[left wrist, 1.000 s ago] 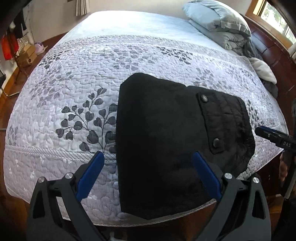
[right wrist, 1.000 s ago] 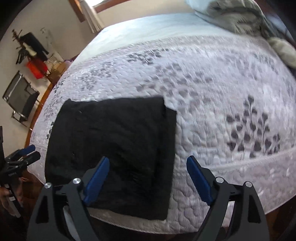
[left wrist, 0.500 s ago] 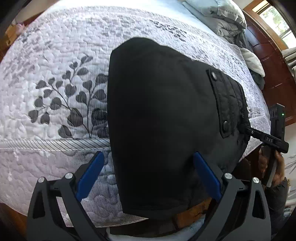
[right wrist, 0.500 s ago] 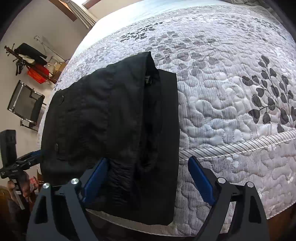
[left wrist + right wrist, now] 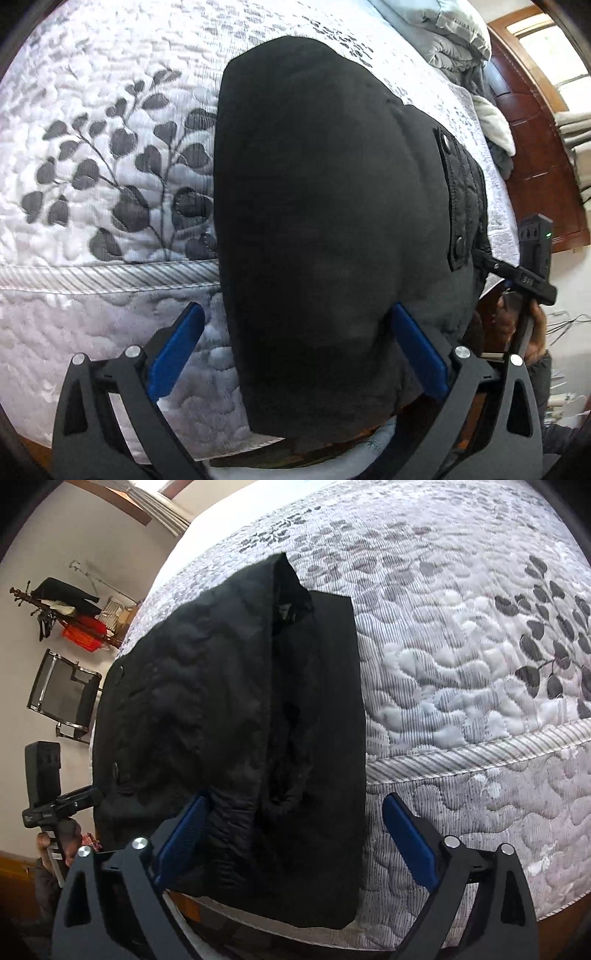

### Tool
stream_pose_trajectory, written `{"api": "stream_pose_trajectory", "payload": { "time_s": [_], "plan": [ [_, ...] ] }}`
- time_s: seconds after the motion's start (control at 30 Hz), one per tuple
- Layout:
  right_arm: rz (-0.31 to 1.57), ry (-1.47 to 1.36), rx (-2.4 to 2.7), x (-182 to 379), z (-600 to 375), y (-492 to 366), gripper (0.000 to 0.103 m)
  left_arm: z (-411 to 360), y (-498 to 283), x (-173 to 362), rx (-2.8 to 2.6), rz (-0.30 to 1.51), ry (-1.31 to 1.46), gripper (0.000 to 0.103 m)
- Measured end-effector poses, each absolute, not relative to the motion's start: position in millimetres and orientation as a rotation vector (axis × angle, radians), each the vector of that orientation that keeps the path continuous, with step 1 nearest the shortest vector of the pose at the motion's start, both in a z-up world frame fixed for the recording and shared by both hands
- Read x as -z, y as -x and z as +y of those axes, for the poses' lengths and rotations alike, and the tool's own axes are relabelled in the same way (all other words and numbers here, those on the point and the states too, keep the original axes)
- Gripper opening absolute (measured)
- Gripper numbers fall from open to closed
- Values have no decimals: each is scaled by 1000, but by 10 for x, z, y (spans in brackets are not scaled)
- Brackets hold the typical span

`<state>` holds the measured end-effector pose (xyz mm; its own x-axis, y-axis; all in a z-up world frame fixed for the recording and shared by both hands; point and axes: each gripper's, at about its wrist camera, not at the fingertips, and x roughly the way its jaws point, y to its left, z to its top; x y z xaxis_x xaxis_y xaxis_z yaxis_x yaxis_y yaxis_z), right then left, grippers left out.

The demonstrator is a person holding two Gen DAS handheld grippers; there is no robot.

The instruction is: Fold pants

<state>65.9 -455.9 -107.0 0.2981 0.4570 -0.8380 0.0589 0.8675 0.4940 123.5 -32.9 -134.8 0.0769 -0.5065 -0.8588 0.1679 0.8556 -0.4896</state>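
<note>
While you hold both tools pointed steeply down over the near edge of the bed (image 5: pixel 92 280), the black pants (image 5: pixel 325 229) lie folded into a thick stack on the quilt (image 5: pixel 480 664), their near end draped a little over the striped border at the mattress edge. Your left gripper (image 5: pixel 295 350) has its blue fingers (image 5: pixel 173 347) spread wide apart, one over the bare quilt to the left of the stack and the other over the dark cloth, so the left edge of the pants lies between them; neither pad presses on the fabric that you can see. Your right gripper (image 5: pixel 295 834) is opening, its jaws already wide, with the right-hand layers of the pants between them: the left finger (image 5: pixel 181 842) sits against the gathered waistband and the other hangs over the quilt just beside the stack's right edge, clear of the cloth. From the right wrist view the stack shows an upper fold lying on a flatter layer, with a dark crease running down its middle. From the left wrist view a pocket flap (image 5: pixel 458 199) with two snaps sits along the right side of the pants, near where your other tool shows beside the bed. Grey leaf prints mark the quilt on either side of the stack. Bunched bedding (image 5: pixel 454 33) lies at the far end of the bed, and a folding chair (image 5: pixel 62 698) stands against the wall.
</note>
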Motion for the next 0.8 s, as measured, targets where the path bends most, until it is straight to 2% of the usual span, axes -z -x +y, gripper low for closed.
{"api": "stream_pose_trajectory", "payload": {
  "time_s": [0.4, 0.8],
  "plan": [
    [1282, -548, -350, 1197, -4510, -701, 98, -207, -1243, 1649, 608, 1481, 469, 101],
    [1287, -568, -379, 1203, -4442, -742, 99, -375, -1178, 1592, 677, 1482, 474, 100]
  ]
}}
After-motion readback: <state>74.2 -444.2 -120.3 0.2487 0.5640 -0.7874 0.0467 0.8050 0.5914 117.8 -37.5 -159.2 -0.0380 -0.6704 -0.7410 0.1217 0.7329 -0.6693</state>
